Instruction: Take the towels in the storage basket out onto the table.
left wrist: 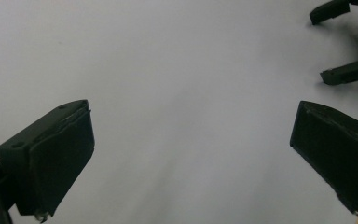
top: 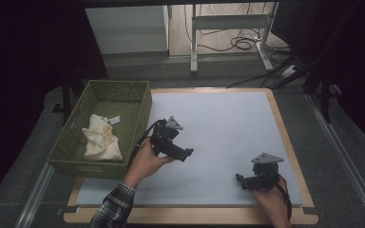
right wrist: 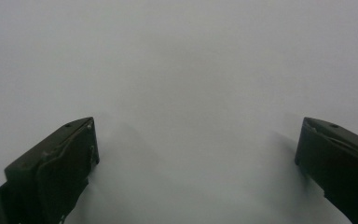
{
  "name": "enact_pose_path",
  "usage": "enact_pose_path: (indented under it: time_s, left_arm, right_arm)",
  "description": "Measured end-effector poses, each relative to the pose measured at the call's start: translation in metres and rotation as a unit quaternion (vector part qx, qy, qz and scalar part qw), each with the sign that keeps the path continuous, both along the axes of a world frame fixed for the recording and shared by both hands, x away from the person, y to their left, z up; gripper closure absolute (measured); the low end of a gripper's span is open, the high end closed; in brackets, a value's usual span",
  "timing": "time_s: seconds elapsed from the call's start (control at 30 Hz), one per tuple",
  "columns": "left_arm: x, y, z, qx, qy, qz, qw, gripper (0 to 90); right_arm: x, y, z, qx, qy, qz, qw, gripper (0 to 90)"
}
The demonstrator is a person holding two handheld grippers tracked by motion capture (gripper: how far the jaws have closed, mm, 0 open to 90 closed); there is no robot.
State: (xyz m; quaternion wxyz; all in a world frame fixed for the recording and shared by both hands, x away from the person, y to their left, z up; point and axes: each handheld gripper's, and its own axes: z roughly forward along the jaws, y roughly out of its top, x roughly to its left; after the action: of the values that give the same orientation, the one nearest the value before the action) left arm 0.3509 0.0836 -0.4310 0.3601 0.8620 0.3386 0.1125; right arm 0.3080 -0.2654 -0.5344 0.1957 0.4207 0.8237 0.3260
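Observation:
A cream cloth [top: 100, 138] lies bunched inside the green woven basket [top: 142, 110] at the table's left. My left gripper [top: 186, 153] is held just right of the basket over the white mat [top: 228, 123], jaws wide apart with nothing between them [left wrist: 191, 154]. My right gripper [top: 240, 179] sits low near the mat's front right corner, also open and empty [right wrist: 196, 163]. In the left gripper view the right gripper's two jaw tips [left wrist: 345, 72] appear at the upper right.
The mat covers a wooden table [top: 285, 133]. A small tag [top: 114, 120] sticks out of the cloth. Beyond the table are a white desk frame [top: 228, 23] and cables [top: 242, 43] on the floor. Dark space surrounds both sides.

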Motion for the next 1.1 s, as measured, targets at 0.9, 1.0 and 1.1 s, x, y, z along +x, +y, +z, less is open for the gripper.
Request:
enact_pose_path:
  time_s: [0.9, 1.0, 1.1]
  left_arm:
    - [0.043, 0.102, 0.017, 0.032, -0.01, 0.129, 0.9911, 0.2]
    - [0.045, 0.115, 0.016, 0.031, -0.008, 0.145, 0.9889, 0.2]
    - [0.047, 0.13, 0.017, 0.03, -0.009, 0.16, 0.9866, 0.3]
  right_arm:
    - [0.0, 0.0, 0.0, 0.0, 0.0, 0.0, 1.0, 0.0]
    - [0.0, 0.0, 0.0, 0.0, 0.0, 0.0, 1.0, 0.0]
    - [0.0, 0.0, 0.0, 0.0, 0.0, 0.0, 1.0, 0.0]
